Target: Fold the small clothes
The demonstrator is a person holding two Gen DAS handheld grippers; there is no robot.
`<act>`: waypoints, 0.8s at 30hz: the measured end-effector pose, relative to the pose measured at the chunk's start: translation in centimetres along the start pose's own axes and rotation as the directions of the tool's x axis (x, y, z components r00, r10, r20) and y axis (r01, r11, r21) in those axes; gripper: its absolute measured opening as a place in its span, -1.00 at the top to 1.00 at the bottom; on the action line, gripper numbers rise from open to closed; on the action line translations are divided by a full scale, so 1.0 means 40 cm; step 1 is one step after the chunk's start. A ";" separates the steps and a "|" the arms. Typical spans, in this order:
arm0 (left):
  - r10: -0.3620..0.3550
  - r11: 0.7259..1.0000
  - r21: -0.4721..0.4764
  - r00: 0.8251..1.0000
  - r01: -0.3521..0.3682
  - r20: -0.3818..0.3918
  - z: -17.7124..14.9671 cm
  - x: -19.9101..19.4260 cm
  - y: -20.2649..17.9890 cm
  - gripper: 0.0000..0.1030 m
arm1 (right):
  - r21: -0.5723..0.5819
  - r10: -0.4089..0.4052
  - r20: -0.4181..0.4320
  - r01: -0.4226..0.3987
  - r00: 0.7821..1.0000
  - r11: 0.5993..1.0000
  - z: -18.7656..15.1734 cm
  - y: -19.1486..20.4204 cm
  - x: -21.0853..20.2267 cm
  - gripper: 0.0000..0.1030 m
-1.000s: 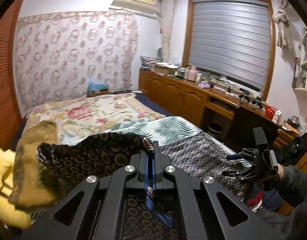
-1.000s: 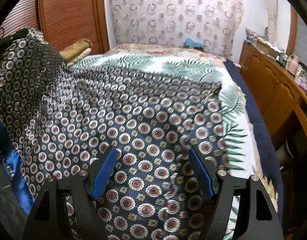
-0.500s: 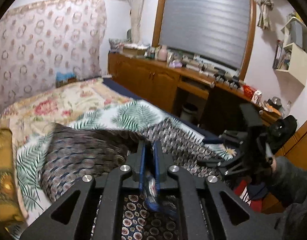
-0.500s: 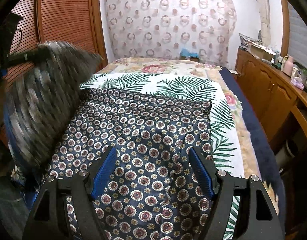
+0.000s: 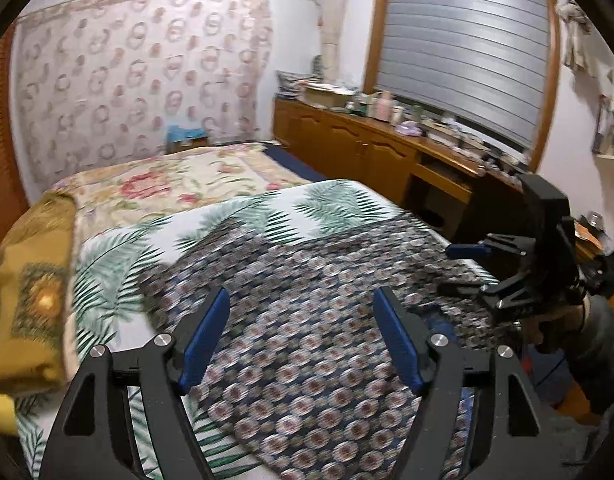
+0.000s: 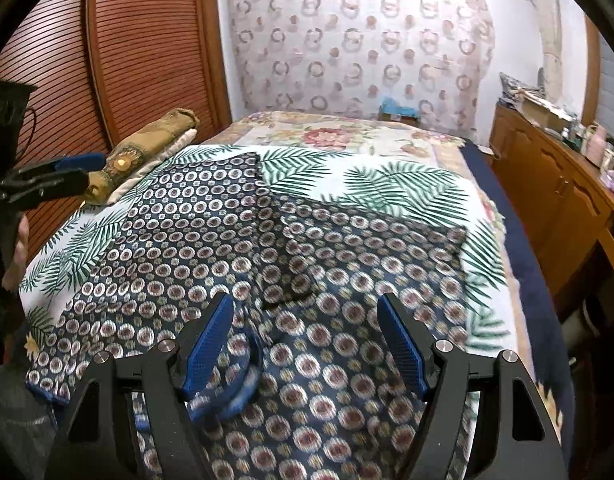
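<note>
Navy garment: patterned garment [image 6: 235, 240] with ring-and-flower print, spread across the centre of both views on the palm-leaf sheet [image 6: 407, 184], blue lining peeking out bottom centre of the right view.
Left gripper [image 5: 303, 332]: jaws wide apart, holding nothing, hovering over the cloth.
Right gripper [image 6: 303, 336]: same deal, spread wide, empty.
Upper left, right view: folded mustard blanket [image 6: 147, 144] by the wooden wardrobe [image 6: 119, 48].

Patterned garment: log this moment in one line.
left gripper: open | right gripper: open | patterned garment: flat on bed, unheld

Each tool [image 5: 303, 336] [image 6: 305, 338] had a black angular frame, silver screws and ribbed blue pads [image 5: 205, 338], held by grey-sleeved arms [image 5: 605, 356].
</note>
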State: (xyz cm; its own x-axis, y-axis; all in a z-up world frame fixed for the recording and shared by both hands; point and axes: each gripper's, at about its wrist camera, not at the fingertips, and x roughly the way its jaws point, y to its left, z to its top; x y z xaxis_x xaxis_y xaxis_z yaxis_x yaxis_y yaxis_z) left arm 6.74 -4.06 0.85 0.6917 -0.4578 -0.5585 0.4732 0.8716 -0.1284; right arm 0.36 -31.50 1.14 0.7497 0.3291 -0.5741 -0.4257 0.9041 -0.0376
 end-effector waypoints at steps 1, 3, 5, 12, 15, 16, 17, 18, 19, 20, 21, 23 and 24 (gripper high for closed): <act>0.016 1.000 -0.007 1.000 -0.016 -0.003 -0.004 0.003 0.012 -0.46 | -0.004 0.012 -0.008 -0.012 1.000 1.000 0.008 0.002 0.015 -0.48; 0.050 0.999 -0.019 0.999 -0.050 -0.009 -0.021 0.003 0.033 -0.46 | -0.016 0.040 -0.037 -0.040 0.999 0.999 0.029 0.009 0.054 -0.48; 0.071 0.997 -0.029 0.997 -0.072 -0.014 -0.033 0.005 0.047 -0.46 | -0.033 0.058 -0.070 -0.060 0.996 0.998 0.049 0.015 0.093 -0.47; 0.104 0.993 -0.061 0.994 -0.105 -0.023 -0.074 -0.004 0.090 -0.46 | -0.024 0.109 -0.191 -0.116 0.975 0.993 0.107 -0.009 0.245 -0.47; 0.110 0.992 -0.067 0.994 -0.111 -0.023 -0.084 -0.004 0.097 -0.46 | 0.008 0.146 -0.203 -0.147 0.968 0.989 0.118 -0.018 0.275 -0.46; 0.108 0.991 -0.072 0.994 -0.109 -0.023 -0.087 -0.004 0.100 -0.46 | 0.014 0.167 -0.203 -0.167 0.965 0.986 0.120 -0.016 0.278 -0.43; 0.106 0.991 -0.076 0.994 -0.108 -0.023 -0.090 -0.005 0.101 -0.46 | 0.013 0.180 -0.202 -0.181 0.963 0.983 0.121 -0.011 0.276 -0.38; 0.106 0.991 -0.080 0.994 -0.107 -0.024 -0.092 -0.002 0.104 -0.46 | 0.005 0.190 -0.204 -0.192 0.960 0.981 0.121 -0.004 0.278 -0.32; 0.106 0.991 -0.083 0.994 -0.107 -0.024 -0.093 -0.001 0.105 -0.46 | -0.004 0.198 -0.207 -0.204 0.958 0.979 0.120 0.007 0.280 -0.27; 0.105 0.991 -0.084 0.994 -0.107 -0.024 -0.093 -0.002 0.104 -0.46 | -0.019 0.198 -0.208 -0.206 0.958 0.978 0.118 0.020 0.282 -0.15; 0.104 0.991 -0.086 0.994 -0.106 -0.024 -0.093 -0.002 0.104 -0.46 | -0.041 0.188 -0.209 -0.200 0.960 0.979 0.117 0.033 0.285 0.03; 0.104 0.991 -0.086 0.994 -0.106 -0.025 -0.094 -0.001 0.103 -0.46 | -0.075 0.172 -0.210 -0.192 0.962 0.979 0.115 0.047 0.290 0.36; 0.104 0.991 -0.086 0.994 -0.106 -0.024 -0.094 -0.001 0.102 -0.46 | -0.090 0.162 -0.207 -0.184 0.965 0.979 0.113 0.052 0.291 0.61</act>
State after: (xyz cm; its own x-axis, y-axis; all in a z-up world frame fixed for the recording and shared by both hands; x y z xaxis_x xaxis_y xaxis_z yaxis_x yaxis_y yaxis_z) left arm 6.59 0.16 -2.71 0.7239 -0.3599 -0.5886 0.3484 0.9271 -0.1384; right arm 10.52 -24.56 -1.93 0.5492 0.4077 -0.7295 -0.6002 0.7999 -0.0049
